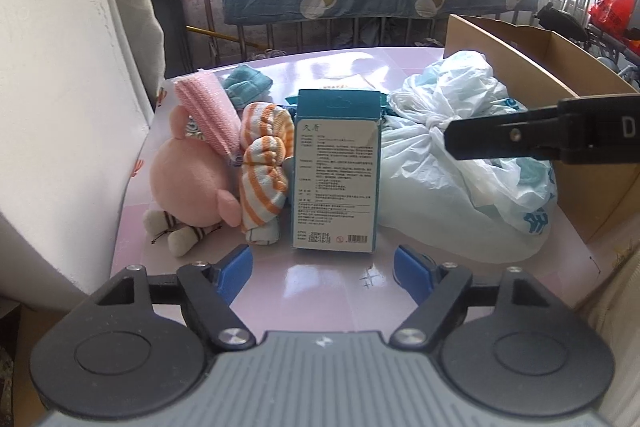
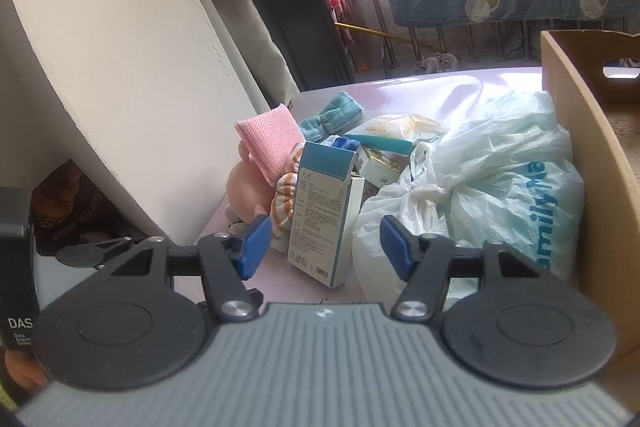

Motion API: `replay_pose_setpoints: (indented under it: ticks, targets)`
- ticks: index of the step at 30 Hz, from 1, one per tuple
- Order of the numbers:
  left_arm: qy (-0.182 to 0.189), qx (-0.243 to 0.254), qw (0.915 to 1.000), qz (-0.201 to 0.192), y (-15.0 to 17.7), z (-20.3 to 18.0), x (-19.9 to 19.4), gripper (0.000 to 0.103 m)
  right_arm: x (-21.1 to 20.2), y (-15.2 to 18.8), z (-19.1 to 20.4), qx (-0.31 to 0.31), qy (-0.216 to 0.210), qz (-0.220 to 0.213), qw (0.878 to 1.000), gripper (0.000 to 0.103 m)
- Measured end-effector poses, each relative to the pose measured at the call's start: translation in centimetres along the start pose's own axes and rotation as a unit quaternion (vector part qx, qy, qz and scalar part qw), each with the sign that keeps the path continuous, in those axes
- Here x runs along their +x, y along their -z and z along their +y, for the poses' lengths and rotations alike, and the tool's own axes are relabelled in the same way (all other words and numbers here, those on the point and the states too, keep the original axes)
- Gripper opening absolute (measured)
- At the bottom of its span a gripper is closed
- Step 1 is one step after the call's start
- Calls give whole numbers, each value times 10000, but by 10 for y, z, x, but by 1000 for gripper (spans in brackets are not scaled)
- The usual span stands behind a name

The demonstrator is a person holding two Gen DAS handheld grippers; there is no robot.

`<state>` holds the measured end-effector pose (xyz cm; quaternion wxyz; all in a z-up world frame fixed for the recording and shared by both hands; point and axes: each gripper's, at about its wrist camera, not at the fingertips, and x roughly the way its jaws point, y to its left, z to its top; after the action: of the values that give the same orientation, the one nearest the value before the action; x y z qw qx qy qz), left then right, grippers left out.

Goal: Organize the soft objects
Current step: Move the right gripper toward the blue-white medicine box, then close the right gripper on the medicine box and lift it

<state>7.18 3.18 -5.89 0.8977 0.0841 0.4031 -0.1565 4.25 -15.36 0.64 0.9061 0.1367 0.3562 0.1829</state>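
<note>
My left gripper [image 1: 323, 269] has its jaws spread wide w/ nothing between them, low over the pink table [image 1: 320, 291]. Right gripper [image 2: 323, 247] likewise gaping, empty. Just ahead of the left one a teal-and-white box [image 1: 335, 179] stands upright. Left of the box, touching it, an orange-striped sock bundle [image 1: 262, 179]; next a pink plush toy [image 1: 188, 179] w/ a pink cloth [image 1: 208, 115] leaning on it. Teal cloth [image 1: 246, 87] farther back. Right of the box: knotted white plastic bag [image 1: 460, 163], up against a cardboard box [image 1: 560, 75].
</note>
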Motion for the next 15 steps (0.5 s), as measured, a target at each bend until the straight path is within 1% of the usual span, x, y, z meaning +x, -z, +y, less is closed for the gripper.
replay_pose_setpoints:
  ticks: [3, 5, 7, 8, 11, 15]
  targets:
    - [139, 83, 9998, 91, -6, 0, 18, 78, 19, -6, -1, 25, -147, 140, 9998, 47]
    - [205, 135, 9996, 154, -11, 1, 29, 79, 32, -11, -4, 27, -167, 215, 9996, 47]
    - [268, 199, 9992, 218, -15, 2, 41, 83, 43, -17, -7, 37, -183, 268, 9995, 47]
    - [286, 215, 9990, 257, -17, 3, 47, 87, 49, -19, -8, 42, -190, 291, 9994, 47]
    - [281, 221, 9985, 423, -21, 5, 66, 88, 67, -26, -13, 41, -193, 390, 9990, 47]
    - [238, 362, 9970, 644, -24, 3, 89, 90, 87, -30, -18, 51, -209, 562, 9982, 44]
